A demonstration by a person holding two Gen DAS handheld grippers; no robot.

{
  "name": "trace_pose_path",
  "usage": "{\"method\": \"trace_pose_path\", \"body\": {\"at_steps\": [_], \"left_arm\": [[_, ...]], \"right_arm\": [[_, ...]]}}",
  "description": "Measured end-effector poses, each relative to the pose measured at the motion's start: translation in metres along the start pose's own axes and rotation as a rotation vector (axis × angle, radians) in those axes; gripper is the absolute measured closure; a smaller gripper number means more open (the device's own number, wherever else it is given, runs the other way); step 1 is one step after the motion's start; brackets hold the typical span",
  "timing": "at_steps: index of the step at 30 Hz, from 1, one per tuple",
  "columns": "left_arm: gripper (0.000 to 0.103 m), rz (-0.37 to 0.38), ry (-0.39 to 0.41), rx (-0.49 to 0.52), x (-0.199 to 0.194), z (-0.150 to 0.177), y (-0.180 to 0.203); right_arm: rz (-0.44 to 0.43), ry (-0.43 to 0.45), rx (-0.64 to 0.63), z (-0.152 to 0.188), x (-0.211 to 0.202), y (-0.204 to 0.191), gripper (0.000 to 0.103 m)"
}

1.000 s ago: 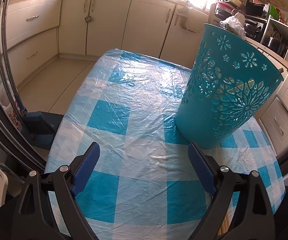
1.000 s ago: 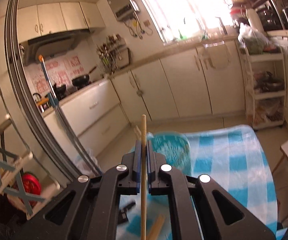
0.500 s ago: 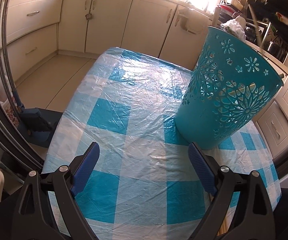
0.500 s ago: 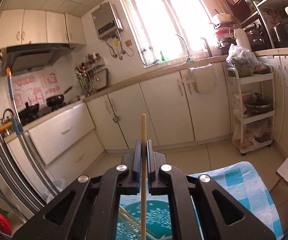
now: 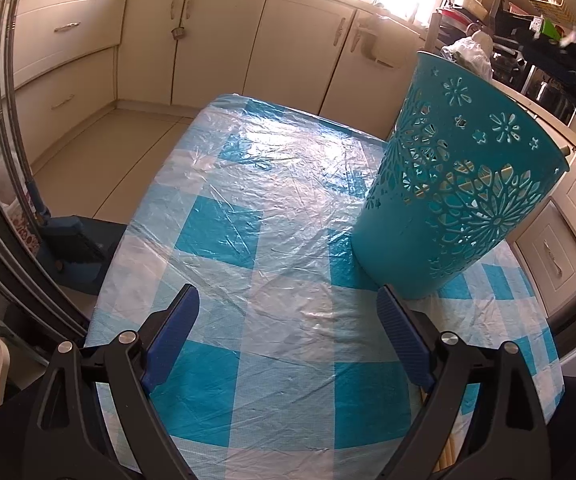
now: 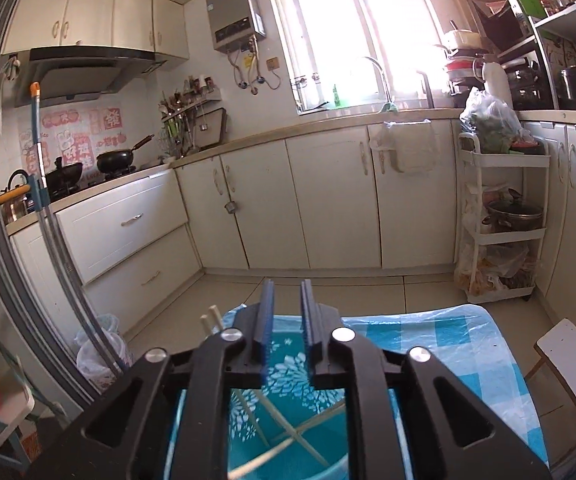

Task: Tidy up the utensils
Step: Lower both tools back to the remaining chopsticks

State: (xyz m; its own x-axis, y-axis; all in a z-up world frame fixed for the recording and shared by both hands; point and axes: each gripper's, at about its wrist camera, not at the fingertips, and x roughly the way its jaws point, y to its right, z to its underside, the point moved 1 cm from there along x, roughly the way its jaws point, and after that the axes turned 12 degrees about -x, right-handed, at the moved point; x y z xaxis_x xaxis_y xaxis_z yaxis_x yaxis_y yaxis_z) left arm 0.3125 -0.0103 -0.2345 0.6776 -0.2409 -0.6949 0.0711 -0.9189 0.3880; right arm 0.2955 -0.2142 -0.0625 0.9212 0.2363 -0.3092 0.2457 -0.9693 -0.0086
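A teal cut-out basket (image 5: 460,184) stands on the blue-and-white checked table (image 5: 248,208), right of centre in the left wrist view. My left gripper (image 5: 288,328) is wide open and empty, low over the table just left of the basket's base. My right gripper (image 6: 287,316) is open a little and empty, directly above the basket (image 6: 288,432). Several wooden chopsticks (image 6: 272,436) lie crossed inside the basket, and two tips (image 6: 211,318) stick up over its far rim. More chopstick ends (image 5: 446,458) show under the left gripper's right finger.
Cream kitchen cabinets (image 6: 328,200) ring the room. A white trolley (image 6: 500,236) with pots stands at the right. A white chair (image 6: 568,356) is beside the table's right edge. A blue dustpan (image 5: 68,248) sits on the floor left of the table.
My right gripper, shut on one upright chopstick, rose over the basket, then opened; the chopstick has dropped into the basket. The left gripper has barely moved.
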Motion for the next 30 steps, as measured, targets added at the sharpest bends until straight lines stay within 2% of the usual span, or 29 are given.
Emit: {"method": "trace_pose_path", "body": {"at_steps": [7, 10, 12, 16, 19, 22, 30], "left_arm": [[0.017, -0.007, 0.002, -0.005, 0.0, 0.0, -0.001], [0.017, -0.008, 0.003, -0.01, 0.0, 0.0, -0.001], [0.017, -0.009, 0.003, -0.011, 0.0, 0.0, -0.002], [0.017, -0.01, 0.003, -0.011, 0.0, 0.0, -0.002], [0.016, -0.01, 0.004, -0.014, 0.0, 0.0, -0.003], [0.016, -0.012, 0.006, -0.025, 0.0, -0.001, -0.004], [0.016, -0.012, 0.007, -0.03, 0.0, 0.0, -0.005]], "right_arm": [[-0.013, 0.049, -0.038, 0.005, -0.063, -0.012, 0.079], [-0.014, 0.025, -0.045, 0.023, -0.085, -0.019, 0.073], [-0.018, -0.035, -0.048, 0.044, -0.089, -0.024, 0.071], [-0.049, -0.314, -0.036, 0.113, -0.065, -0.035, 0.071], [-0.068, -0.451, 0.0, 0.147, -0.043, -0.036, 0.082], [-0.073, -0.503, 0.001, 0.16, -0.028, -0.039, 0.088], [-0.076, -0.56, -0.03, 0.17, -0.003, -0.049, 0.088]]}}
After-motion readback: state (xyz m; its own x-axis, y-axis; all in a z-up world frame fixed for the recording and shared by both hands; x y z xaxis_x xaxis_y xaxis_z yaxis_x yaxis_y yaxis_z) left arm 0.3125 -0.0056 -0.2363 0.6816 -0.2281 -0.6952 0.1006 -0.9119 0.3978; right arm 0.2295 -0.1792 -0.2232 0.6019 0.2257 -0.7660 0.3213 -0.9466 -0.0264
